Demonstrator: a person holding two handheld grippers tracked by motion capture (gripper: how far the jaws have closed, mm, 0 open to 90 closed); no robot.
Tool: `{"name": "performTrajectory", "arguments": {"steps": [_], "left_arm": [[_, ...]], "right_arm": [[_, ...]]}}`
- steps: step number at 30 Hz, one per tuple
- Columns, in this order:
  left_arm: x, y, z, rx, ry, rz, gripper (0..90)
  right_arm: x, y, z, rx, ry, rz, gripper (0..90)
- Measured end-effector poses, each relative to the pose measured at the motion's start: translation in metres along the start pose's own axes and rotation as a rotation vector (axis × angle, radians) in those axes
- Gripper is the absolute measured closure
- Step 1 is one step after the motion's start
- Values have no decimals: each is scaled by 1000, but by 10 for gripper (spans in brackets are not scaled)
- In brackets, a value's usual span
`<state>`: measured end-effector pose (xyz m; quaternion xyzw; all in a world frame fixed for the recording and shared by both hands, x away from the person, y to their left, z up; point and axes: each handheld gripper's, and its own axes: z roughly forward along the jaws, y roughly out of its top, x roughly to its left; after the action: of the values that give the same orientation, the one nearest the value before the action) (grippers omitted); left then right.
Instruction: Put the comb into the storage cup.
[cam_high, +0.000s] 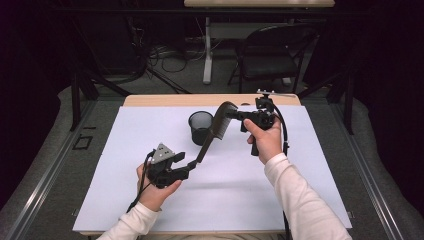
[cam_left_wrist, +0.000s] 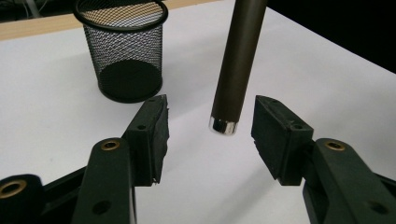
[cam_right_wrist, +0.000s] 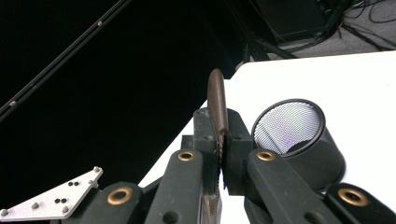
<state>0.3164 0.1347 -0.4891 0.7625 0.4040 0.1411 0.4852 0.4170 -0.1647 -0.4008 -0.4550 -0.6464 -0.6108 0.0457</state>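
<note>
White tabletop (cam_high: 125, 165) underlies a dark brown comb (cam_high: 216, 131), clenched by the right hand-held gripper (cam_high: 239, 114), left hand-held gripper (cam_left_wrist: 210, 135) released.

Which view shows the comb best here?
The high view: the whole comb shows, teeth end clamped in the right gripper, handle down at the left gripper. The left gripper view shows its handle between open jaws; the right gripper view shows its spine edge-on.
</note>
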Motion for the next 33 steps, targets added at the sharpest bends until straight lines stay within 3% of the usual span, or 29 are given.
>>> {"name": "performTrajectory", "arguments": {"steps": [6, 13, 25, 33], "left_arm": [[5, 1, -3, -23, -7, -38, 418], [10, 2, -3, -23, 19, -41, 357], [22, 3, 3, 12, 16, 6, 318], [29, 5, 0, -31, 49, 58, 320]], "right_arm": [[-2, 6, -2, -11, -31, -7, 868], [-1, 12, -4, -25, -43, -19, 868], [-5, 18, -8, -42, -63, -23, 868], [-4, 22, -10, -54, -76, -30, 868]]}}
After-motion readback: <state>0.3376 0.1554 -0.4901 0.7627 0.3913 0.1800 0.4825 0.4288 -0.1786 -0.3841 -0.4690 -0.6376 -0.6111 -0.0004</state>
